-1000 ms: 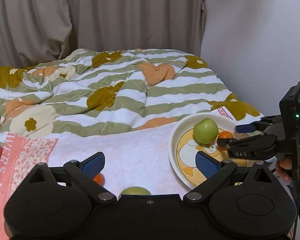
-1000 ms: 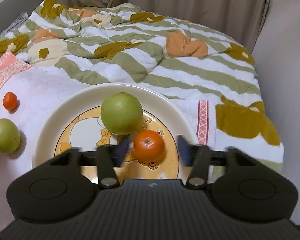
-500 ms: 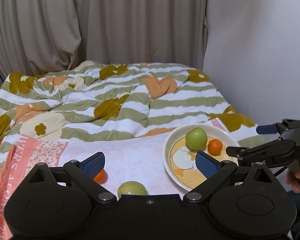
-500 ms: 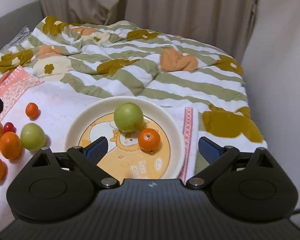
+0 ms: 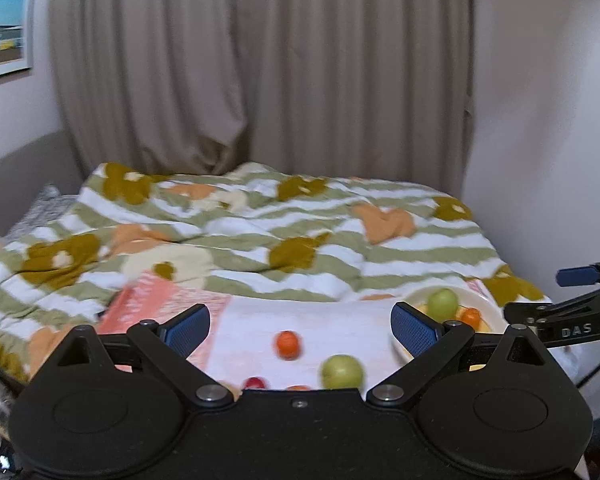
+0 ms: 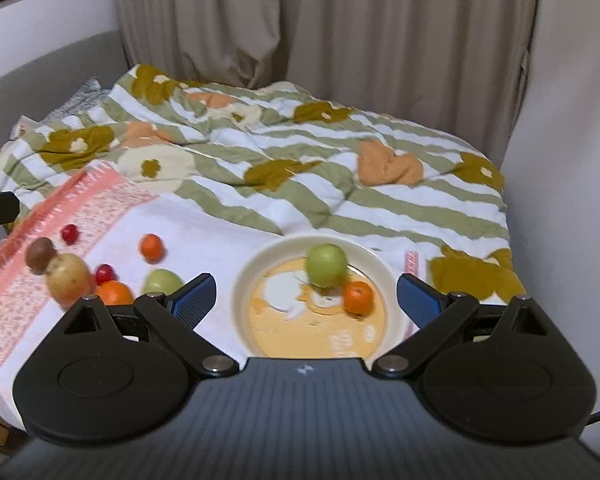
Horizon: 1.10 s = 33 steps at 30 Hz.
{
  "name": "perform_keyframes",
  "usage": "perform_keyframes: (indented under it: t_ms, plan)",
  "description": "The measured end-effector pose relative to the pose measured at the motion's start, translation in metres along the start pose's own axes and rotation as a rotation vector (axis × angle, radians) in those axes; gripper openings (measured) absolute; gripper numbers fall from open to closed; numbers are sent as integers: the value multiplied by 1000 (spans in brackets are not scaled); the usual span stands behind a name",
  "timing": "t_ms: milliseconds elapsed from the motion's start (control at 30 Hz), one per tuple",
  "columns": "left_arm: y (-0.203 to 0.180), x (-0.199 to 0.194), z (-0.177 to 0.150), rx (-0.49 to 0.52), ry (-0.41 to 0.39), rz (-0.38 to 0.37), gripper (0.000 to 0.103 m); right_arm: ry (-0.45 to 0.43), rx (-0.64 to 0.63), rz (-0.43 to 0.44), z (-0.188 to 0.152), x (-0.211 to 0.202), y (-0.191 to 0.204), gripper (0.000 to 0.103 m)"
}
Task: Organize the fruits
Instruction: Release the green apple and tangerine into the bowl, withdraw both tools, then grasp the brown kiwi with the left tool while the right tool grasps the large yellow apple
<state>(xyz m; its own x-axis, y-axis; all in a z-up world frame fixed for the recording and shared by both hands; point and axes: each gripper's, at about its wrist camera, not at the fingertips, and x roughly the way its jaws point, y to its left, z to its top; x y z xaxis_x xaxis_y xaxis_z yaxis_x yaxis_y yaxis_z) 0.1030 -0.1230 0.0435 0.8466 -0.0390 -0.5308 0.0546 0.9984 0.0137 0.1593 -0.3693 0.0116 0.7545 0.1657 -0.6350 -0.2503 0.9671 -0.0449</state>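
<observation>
A cream plate (image 6: pixel 260 268) with a yellow cartoon print lies on a white and pink towel (image 6: pixel 204 232) on the bed. It holds a green apple (image 6: pixel 326 265) and a small orange (image 6: pixel 357 297). Left of the plate lie a green apple (image 6: pixel 162 281), oranges (image 6: pixel 152 246), red cherries (image 6: pixel 69 233), a yellowish apple (image 6: pixel 68 278) and a brown fruit (image 6: pixel 40 254). My right gripper (image 6: pixel 306 296) is open and empty, raised in front of the plate. My left gripper (image 5: pixel 300 326) is open and empty, above the loose green apple (image 5: pixel 341 372) and orange (image 5: pixel 288 344).
A striped flowered quilt (image 6: pixel 300 176) covers the bed behind the towel. Curtains (image 5: pixel 260 72) hang at the back and a wall (image 6: pixel 572 160) stands close on the right. The right gripper also shows at the right edge of the left wrist view (image 5: pixel 572 304).
My right gripper has opened, let go of the small orange on the plate and drawn back and up. My left gripper has also lifted back, so more fruit shows.
</observation>
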Motion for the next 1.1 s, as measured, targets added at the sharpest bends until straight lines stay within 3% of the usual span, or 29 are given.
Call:
perform_keyframes:
  t_ms: [233,433,700,1100]
  plan:
    - [53,-33,-13,-33,-44,101,99,-30,20,51,1,-20,44,103]
    - [102,-38,-24,-50,-37,120,99,-37,56,48,-1,-28,90,103]
    - [159,-25,-40,-14,-2,66,99,-32,120,21,-8,-20,155,103]
    - [216,33,-61,107,71,-107,99,-13,195,-21,-28,28,238,103]
